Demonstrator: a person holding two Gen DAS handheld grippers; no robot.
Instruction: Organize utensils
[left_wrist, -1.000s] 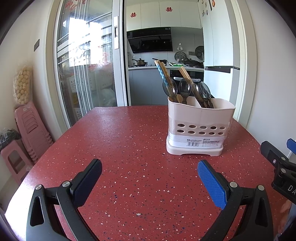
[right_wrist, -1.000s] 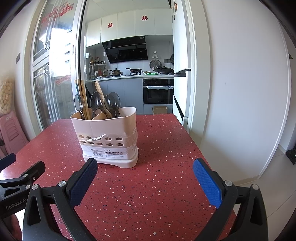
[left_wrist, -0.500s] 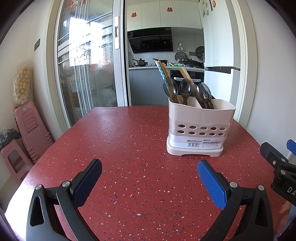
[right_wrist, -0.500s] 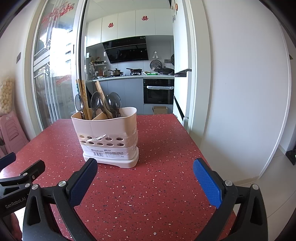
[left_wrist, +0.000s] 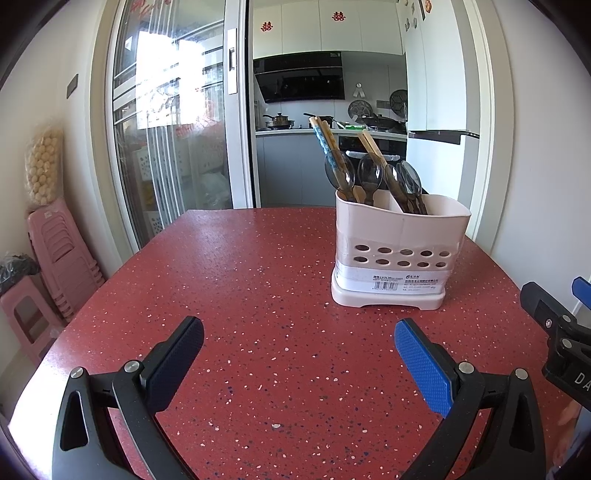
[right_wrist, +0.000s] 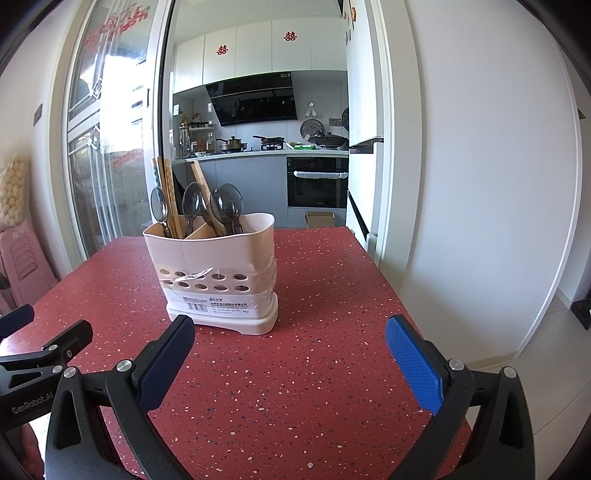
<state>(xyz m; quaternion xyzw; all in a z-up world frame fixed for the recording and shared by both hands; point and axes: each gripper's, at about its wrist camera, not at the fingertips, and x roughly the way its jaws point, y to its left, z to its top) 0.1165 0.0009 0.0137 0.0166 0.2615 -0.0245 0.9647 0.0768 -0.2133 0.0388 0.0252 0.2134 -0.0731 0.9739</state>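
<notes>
A pale pink utensil holder (left_wrist: 399, 254) (right_wrist: 218, 273) stands upright on the red speckled table (left_wrist: 258, 295) (right_wrist: 325, 295). Several dark translucent spoons (left_wrist: 369, 177) (right_wrist: 225, 203) and wooden chopsticks (left_wrist: 327, 138) (right_wrist: 168, 195) stick up out of its two compartments. My left gripper (left_wrist: 299, 334) is open over the near table, short of the holder and to its left, with nothing between its fingers. My right gripper (right_wrist: 290, 332) is open too, close to the holder's front base, empty. Each gripper shows at the edge of the other's view.
Pink plastic stools (left_wrist: 55, 254) are stacked by the left wall near a glass sliding door (left_wrist: 173, 129). Behind the table a doorway opens onto a kitchen with an oven (right_wrist: 317, 181). A white wall (right_wrist: 480, 166) runs along the table's right edge.
Both views have crept slightly; the holder sits a touch lower and to the right in each. Both grippers stay open and empty.
</notes>
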